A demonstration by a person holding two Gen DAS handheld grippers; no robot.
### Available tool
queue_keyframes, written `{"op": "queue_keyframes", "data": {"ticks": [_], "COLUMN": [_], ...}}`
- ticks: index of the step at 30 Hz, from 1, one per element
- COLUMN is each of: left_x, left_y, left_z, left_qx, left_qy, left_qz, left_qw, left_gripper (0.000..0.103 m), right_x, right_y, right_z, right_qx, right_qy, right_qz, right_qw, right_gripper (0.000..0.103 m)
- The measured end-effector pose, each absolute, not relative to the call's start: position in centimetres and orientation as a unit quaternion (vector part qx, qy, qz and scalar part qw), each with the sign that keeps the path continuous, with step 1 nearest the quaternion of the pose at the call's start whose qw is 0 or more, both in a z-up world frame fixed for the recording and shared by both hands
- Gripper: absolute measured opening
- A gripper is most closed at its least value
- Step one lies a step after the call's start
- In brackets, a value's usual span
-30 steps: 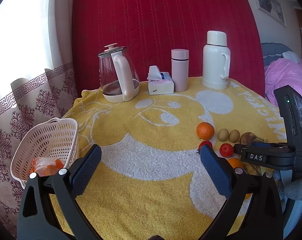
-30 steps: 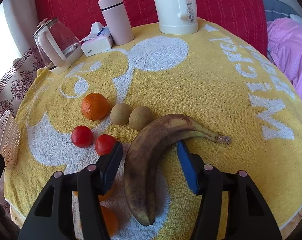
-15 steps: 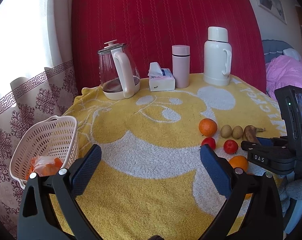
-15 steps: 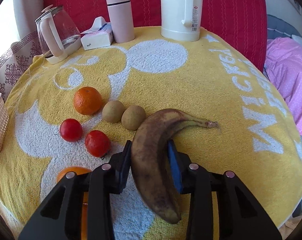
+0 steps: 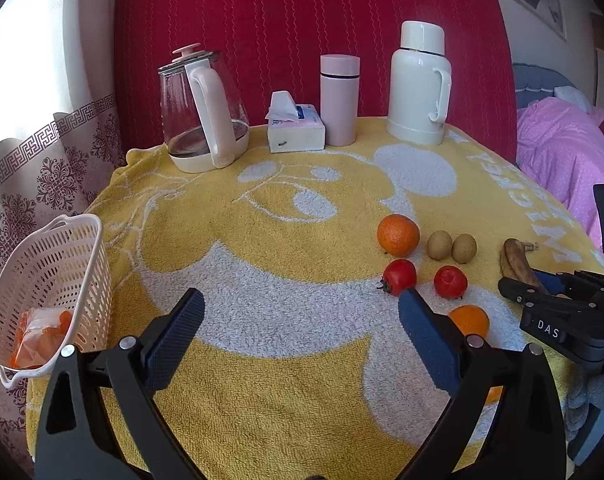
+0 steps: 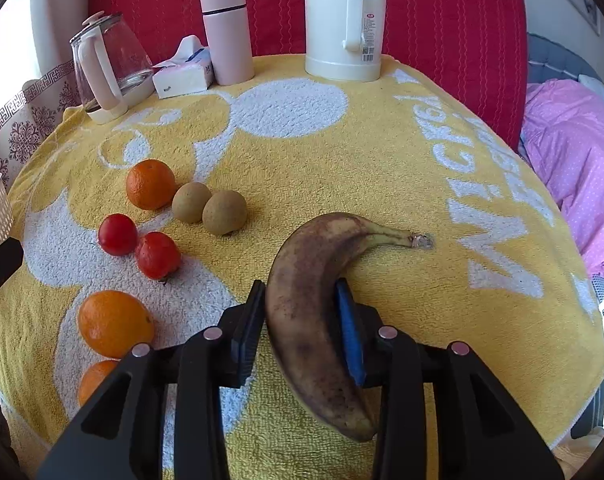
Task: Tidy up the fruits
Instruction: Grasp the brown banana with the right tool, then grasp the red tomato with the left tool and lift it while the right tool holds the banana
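A brown, overripe banana (image 6: 314, 312) is clamped across its middle by my right gripper (image 6: 302, 320), which is shut on it just above the yellow towel (image 6: 382, 152). To its left lie two kiwis (image 6: 208, 208), an orange (image 6: 150, 184), two red tomatoes (image 6: 140, 244) and two more oranges (image 6: 112, 322) near the front edge. In the left wrist view my left gripper (image 5: 300, 326) hangs open over the towel with nothing between its fingers. The white basket (image 5: 50, 276) at the table's left edge holds an orange packet (image 5: 40, 338). The right gripper (image 5: 542, 300) with the banana (image 5: 516, 264) shows at the far right.
Along the back of the table stand a glass kettle (image 5: 202, 112), a tissue box (image 5: 296, 132), a pink flask (image 5: 339, 98) and a white thermos (image 5: 420, 84). A red backrest rises behind them. A patterned curtain (image 5: 30, 168) hangs left and pink bedding (image 5: 562, 152) lies right.
My right gripper has gone from open around the banana to shut on it, and the banana now sits slightly raised and further right. The left gripper has drifted back a little, still open.
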State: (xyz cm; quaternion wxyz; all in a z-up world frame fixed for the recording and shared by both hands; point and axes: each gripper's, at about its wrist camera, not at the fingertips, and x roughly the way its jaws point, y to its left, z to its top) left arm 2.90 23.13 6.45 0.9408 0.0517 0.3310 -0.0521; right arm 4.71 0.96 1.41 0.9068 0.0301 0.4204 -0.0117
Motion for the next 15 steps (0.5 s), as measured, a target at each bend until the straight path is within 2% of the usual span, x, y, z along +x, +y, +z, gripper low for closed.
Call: {"op": "queue_keyframes", "data": {"ticks": [1,15], "left_x": [3.2,6.2], "left_y": [22.9,18.0], "left_z": [6.2,4.3], "left_qx": [0.049,0.096], "left_qy": [0.340,0.378], "left_qz": [-0.059,-0.119], "left_qw": [0.937,0.913], "left_gripper": [0.087,0.070], "right_x": [4.7,4.6], "right_y": [0.9,0.7], "right_z": [1.4,1.4], "right_qx": [0.032,0.042], "right_qy": [0.420,0.418], "right_qz": [-0.011,-0.004], "right_qw": [0.907,0.908], "right_gripper": [0.036,0.038]}}
